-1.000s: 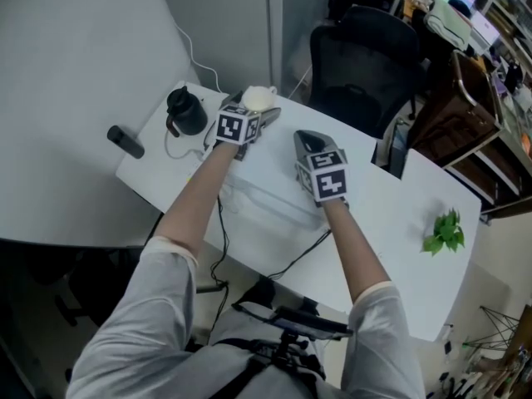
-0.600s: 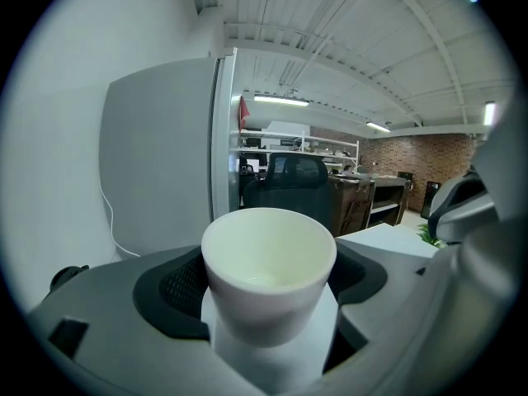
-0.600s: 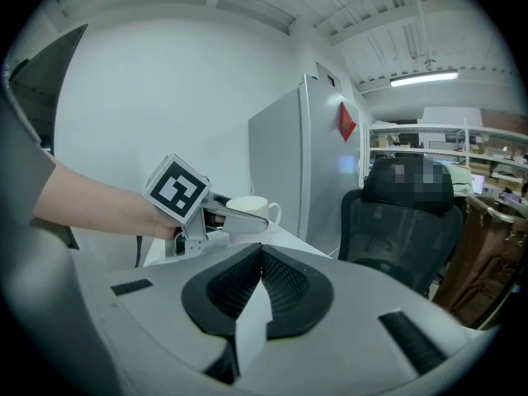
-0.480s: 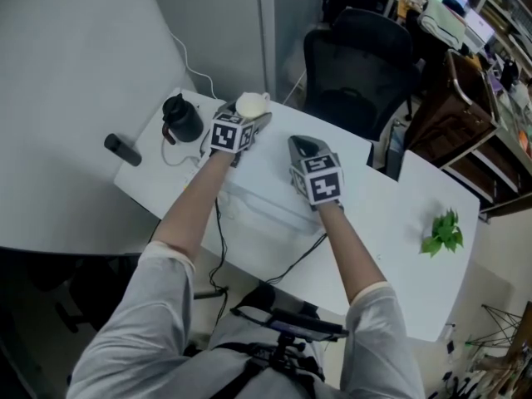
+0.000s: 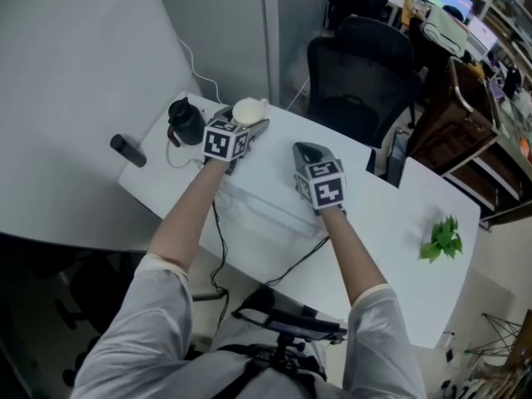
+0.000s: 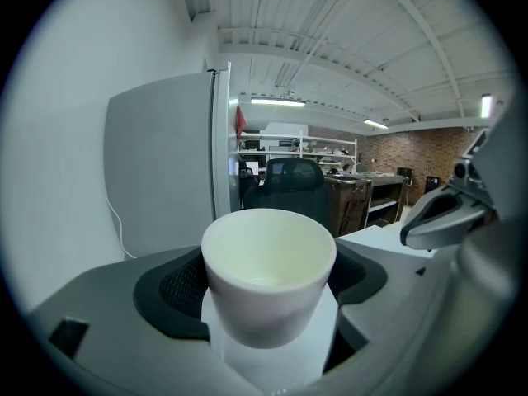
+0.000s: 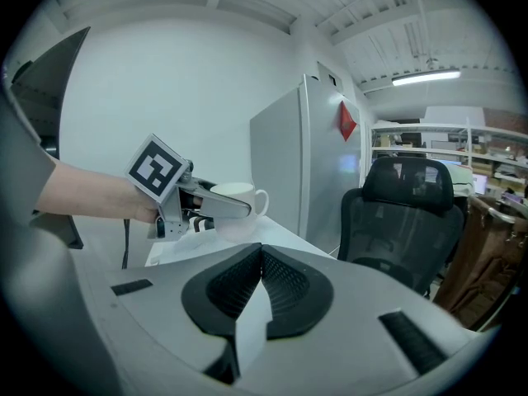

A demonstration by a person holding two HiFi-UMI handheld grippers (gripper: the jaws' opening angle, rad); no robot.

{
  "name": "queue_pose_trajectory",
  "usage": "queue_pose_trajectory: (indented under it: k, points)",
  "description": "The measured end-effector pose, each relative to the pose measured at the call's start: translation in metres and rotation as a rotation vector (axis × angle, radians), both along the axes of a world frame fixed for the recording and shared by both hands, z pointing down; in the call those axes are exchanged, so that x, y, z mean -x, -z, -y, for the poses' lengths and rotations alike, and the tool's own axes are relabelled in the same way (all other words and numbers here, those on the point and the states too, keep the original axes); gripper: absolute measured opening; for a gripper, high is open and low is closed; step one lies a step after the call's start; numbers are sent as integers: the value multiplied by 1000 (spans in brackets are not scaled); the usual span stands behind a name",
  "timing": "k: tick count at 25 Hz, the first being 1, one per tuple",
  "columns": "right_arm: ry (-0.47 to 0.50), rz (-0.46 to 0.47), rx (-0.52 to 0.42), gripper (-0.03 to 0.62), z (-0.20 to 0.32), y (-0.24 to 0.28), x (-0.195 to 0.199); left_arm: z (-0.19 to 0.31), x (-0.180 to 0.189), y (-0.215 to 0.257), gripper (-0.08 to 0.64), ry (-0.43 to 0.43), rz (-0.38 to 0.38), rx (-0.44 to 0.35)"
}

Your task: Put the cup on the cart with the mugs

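Where the white table (image 5: 378,214) reaches its far left corner, a black jug (image 5: 184,121) stands. Just right of it, the left gripper (image 5: 252,120), whose jaws have just been closing, clamps the white cup (image 6: 268,262) by its sides over the far edge. Farther right, the right gripper (image 5: 306,150) hovers empty, jaws pressed together. A green sprig (image 5: 443,238) lies at the near right.

Plain white cup (image 6: 268,275) with a side handle, empty, mouth up. Stands upright, gripped at both sides between the jaws of the left gripper (image 5: 247,121).
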State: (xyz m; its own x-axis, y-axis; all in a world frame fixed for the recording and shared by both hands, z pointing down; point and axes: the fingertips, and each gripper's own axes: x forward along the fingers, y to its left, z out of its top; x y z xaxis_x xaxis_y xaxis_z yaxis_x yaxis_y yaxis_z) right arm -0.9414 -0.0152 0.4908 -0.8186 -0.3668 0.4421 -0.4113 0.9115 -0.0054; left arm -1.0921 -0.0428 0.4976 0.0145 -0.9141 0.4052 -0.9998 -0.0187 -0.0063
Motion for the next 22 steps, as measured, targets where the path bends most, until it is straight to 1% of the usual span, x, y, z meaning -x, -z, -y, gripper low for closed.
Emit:
queue_pose_trajectory:
  k: [5,10,17,22]
  points:
    - [13,18,-7,-14,-6,7,-15,-24,-22,20,428,-36,-9,-17]
    - [28,32,-28,-14,-18,16,-38,-55,-51,40,428,-56,-37,-29]
    - [54,43,-15,-14,-39,16,-85,-95,-113,44,428,-99,2,3]
    - [72,74,-24,-14,-57,21,-125,-124,-165,48,428,-97,6,-11]
